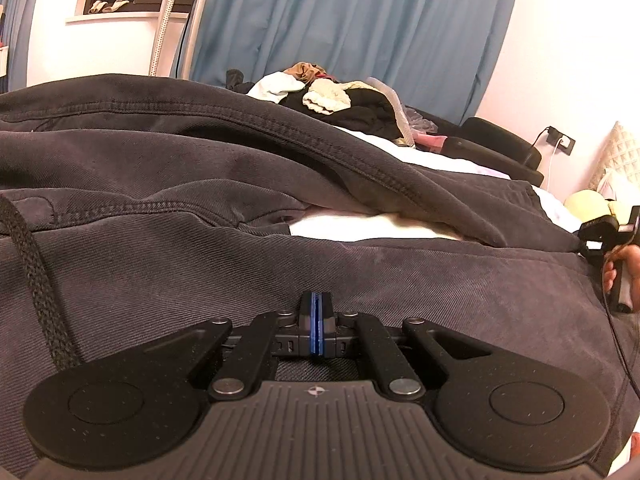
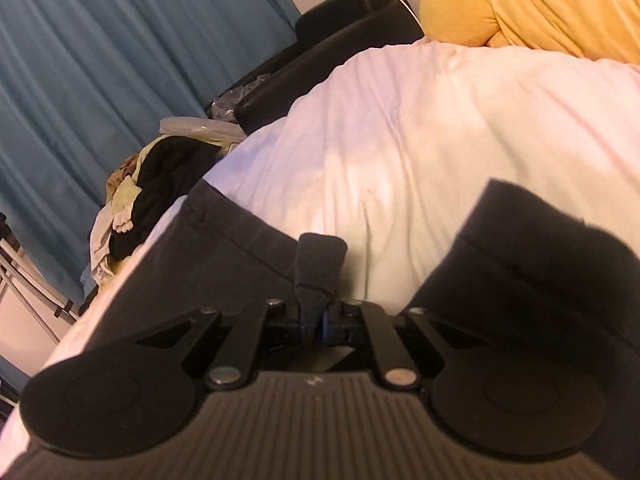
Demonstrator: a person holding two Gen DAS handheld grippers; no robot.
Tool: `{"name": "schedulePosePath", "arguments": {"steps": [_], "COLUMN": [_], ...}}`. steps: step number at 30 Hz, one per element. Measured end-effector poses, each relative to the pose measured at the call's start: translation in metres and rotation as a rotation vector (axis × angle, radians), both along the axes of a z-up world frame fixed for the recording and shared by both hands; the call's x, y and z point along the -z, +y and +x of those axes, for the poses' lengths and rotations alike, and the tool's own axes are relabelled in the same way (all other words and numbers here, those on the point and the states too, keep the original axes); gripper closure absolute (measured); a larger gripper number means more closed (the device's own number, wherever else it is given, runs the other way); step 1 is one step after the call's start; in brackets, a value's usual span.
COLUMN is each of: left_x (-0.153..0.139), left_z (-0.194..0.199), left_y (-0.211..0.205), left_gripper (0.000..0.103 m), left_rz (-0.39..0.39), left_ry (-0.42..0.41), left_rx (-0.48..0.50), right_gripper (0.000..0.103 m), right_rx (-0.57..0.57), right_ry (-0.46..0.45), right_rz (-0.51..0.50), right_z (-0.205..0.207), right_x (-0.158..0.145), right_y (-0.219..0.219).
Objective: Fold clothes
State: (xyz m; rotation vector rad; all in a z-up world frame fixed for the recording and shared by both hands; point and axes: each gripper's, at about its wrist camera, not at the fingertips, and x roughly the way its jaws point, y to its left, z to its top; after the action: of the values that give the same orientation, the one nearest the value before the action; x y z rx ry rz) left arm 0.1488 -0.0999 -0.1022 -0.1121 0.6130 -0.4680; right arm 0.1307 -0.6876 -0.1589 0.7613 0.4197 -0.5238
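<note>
Left hand-held gripper (image 1: pixel 317 322): jaws fully closed, angled downward. Right hand-held gripper (image 2: pixel 316 316): jaws pinched on dark fabric, tilted.

Dark grey cotton garment (image 1: pixel 280 200) running past the left wrist view's left and near edges, black braided drawstring (image 1: pixel 32 264) cut off at left, right gripper (image 1: pixel 604 236) half out at right, right wrist view motion-blurred, far heap of mixed clothes (image 2: pixel 148 188) indistinct

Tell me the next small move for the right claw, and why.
Probably carry the pinched fabric across and lay it on the trousers. The right claw is shut on a fold of dark cloth, lifted over the white bedding, while the left claw, shut, rests on them.
</note>
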Motion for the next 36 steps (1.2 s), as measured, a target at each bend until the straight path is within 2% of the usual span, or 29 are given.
{"name": "schedulePosePath", "arguments": {"steps": [5, 9, 12, 14, 16, 19, 23, 25, 26, 30, 32, 33, 34, 35, 36], "left_x": [0.0, 0.001, -0.001, -0.004, -0.008, -0.013, -0.016, -0.016, -0.016, -0.011, -0.006, -0.004, -0.003, -0.003, -0.003], "left_z": [-0.001, 0.0, -0.001, -0.004, -0.007, -0.011, -0.01, -0.007, -0.005, 0.001, 0.004, 0.005, 0.005, 0.006, 0.006], "left_y": [0.001, 0.003, 0.005, 0.008, 0.011, 0.018, 0.022, 0.019, 0.018, 0.013, 0.01, 0.009, 0.007, 0.005, 0.004], "left_gripper": [0.101, 0.101, 0.101, 0.101, 0.101, 0.101, 0.101, 0.101, 0.101, 0.1, 0.1, 0.1, 0.1, 0.1, 0.1], "left_rz": [-0.005, -0.018, -0.03, -0.04, -0.054, -0.083, -0.118, -0.103, -0.092, -0.076, -0.061, -0.052, -0.045, -0.037, -0.031], "left_ry": [-0.001, 0.002, -0.008, -0.025, -0.043, -0.054, -0.064, -0.072, -0.072, -0.059, -0.05, -0.052, -0.053, -0.053, -0.053], "left_rx": [0.0, 0.002, 0.001, -0.001, -0.002, -0.004, -0.009, -0.011, -0.01, -0.004, -0.005, -0.004, 0.0, 0.004, 0.009], "right_gripper": [0.096, 0.096, 0.096, 0.096, 0.096, 0.096, 0.095, 0.094, 0.094, 0.094, 0.089, 0.086, 0.082, 0.07, 0.053], "right_rx": [-0.014, -0.055, -0.062, -0.028, -0.01, -0.004, 0.051, 0.066, 0.076, 0.13, 0.142, 0.141, 0.143, 0.143, 0.153], "right_ry": [-0.112, -0.267, -0.323, -0.326, -0.372, -0.446, -0.446, -0.359, -0.299, -0.086, 0.034, 0.061, 0.064, 0.069, 0.078], "right_rz": [-0.014, -0.077, -0.165, -0.198, -0.222, -0.353, -0.386, -0.418, -0.401, -0.274, -0.232, -0.197, -0.17, -0.171, -0.197], "right_z": [0.0, -0.002, -0.009, -0.02, -0.037, -0.061, -0.046, -0.013, 0.008, 0.077, 0.104, 0.112, 0.116, 0.119, 0.119], "right_x": [-0.058, -0.138, -0.201, -0.235, -0.266, -0.306, -0.321, -0.305, -0.291, -0.217, -0.175, -0.153, -0.135, -0.119, -0.109], "right_y": [0.015, 0.042, 0.077, 0.101, 0.127, 0.167, 0.169, 0.157, 0.144, 0.082, 0.056, 0.043, 0.034, 0.028, 0.026]}}
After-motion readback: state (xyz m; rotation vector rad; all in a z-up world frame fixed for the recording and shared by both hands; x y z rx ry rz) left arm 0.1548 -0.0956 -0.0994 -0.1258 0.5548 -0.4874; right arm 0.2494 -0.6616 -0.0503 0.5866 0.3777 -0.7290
